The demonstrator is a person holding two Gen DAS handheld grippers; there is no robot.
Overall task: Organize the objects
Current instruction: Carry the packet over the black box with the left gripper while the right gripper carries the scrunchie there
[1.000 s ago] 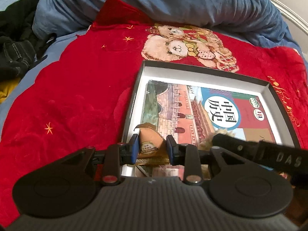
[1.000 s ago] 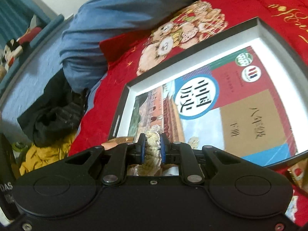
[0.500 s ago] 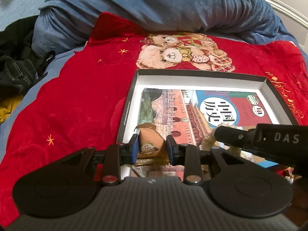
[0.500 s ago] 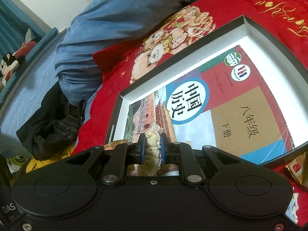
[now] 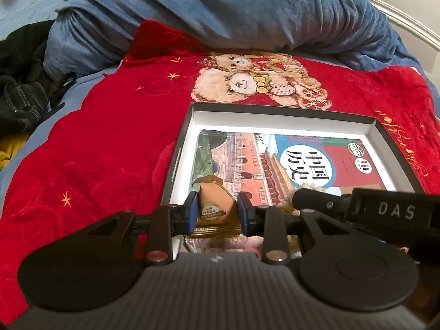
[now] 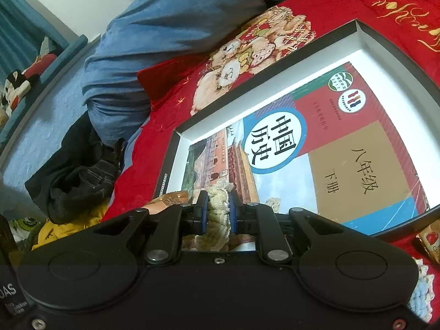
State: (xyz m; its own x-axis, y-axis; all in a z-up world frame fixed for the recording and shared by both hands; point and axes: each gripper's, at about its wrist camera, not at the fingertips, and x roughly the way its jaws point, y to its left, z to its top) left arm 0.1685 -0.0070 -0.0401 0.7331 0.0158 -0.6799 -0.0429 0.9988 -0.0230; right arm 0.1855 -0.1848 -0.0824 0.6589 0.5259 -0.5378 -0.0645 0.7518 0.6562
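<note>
Meanwhile glossy textbook (image 6: pixel 324 154) lies flat inside shallow rectangular cardboard box (image 6: pixel 365 41).

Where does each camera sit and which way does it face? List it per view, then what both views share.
Left wrist: on the left gripper, looking down at the box; its fingers clamp a snack packet; the other gripper's body enters from the right.
Right wrist: on the right gripper, looking across the box; its fingers pinch a knitted piece.
Shared: box, book, red blanket.

Bed (image 5: pixel 90 79), red teddy-bear blanket (image 5: pixel 110 143), blue duvet (image 5: pixel 220 11), dark clothes (image 5: pixel 19 82)
</note>
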